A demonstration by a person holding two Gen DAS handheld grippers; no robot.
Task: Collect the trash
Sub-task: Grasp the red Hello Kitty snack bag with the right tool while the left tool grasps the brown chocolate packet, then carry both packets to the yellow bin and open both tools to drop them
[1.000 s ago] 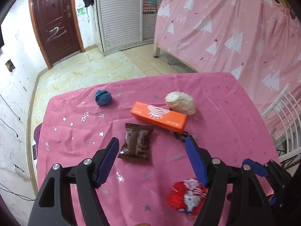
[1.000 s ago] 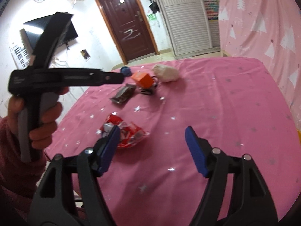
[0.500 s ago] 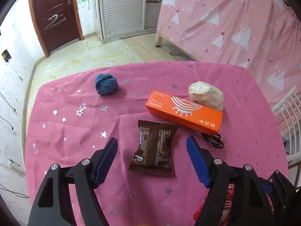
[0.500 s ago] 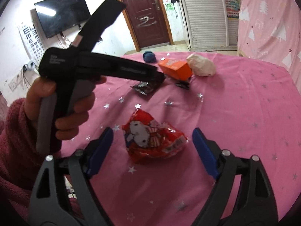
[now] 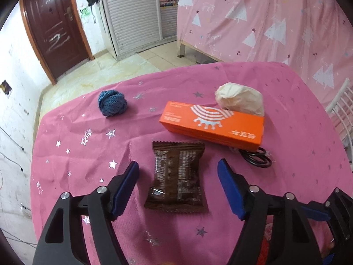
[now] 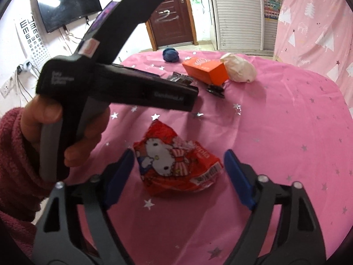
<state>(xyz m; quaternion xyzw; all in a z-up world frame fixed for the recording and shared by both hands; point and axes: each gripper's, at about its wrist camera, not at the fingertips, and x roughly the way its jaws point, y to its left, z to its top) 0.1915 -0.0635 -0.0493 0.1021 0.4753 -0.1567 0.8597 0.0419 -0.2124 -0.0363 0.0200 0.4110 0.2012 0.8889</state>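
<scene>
A brown snack wrapper (image 5: 177, 174) lies flat on the pink tablecloth, between the blue pads of my left gripper (image 5: 178, 168). The jaws are closing and the pads stand clear of it on both sides. In the right wrist view a red cartoon-cat wrapper (image 6: 176, 163) lies crumpled between the pads of my right gripper (image 6: 178, 158), whose jaws are closing too, with no contact. Beyond lie an orange box (image 5: 211, 125), a cream paper wad (image 5: 240, 98), a blue yarn ball (image 5: 112, 102) and black hair ties (image 5: 257, 158).
A hand in a red fleece sleeve (image 6: 13, 154) holds the left gripper's handle (image 6: 114, 84) across the left of the right wrist view. The round table (image 5: 72, 154) drops off to tiled floor (image 5: 83, 77) behind. A white rack (image 5: 343, 108) stands at the right.
My left gripper came down and forward until the brown wrapper sat between its pads. My right gripper slid over the red wrapper, which now lies between its pads; its jaws widened, then narrowed.
</scene>
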